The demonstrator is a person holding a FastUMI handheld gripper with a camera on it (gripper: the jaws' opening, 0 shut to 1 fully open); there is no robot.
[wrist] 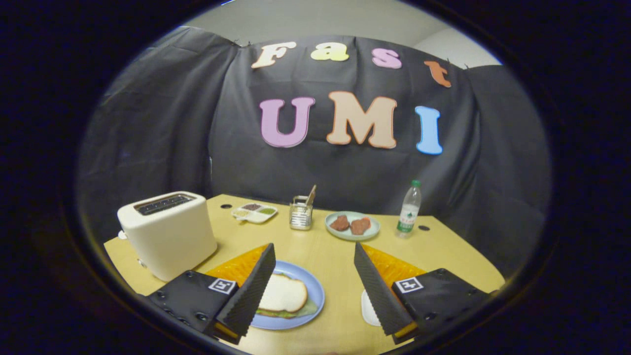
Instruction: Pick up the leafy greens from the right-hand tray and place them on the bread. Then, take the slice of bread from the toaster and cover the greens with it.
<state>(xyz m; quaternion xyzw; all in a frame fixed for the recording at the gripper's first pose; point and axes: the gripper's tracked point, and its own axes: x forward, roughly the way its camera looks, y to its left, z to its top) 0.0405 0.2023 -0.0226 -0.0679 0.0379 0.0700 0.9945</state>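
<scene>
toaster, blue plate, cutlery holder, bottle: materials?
Toaster: looks like cream plastic, smooth satin shell with soft highlights; could be painted metal. Blue plate: glossy, ceramic or melamine, can't tell which. Cutlery holder: shiny metal, slatted or wire sides with bright reflections. Bottle: clear thin plastic, green cap, see-through body. Gripper open, nothing held, hovering by the plate.

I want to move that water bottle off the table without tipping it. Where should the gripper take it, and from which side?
Probably round the labelled body of the water bottle, low down, from the near side: it stands upright and alone beside the plate of meat. The gripper is open, holding nothing.
</scene>
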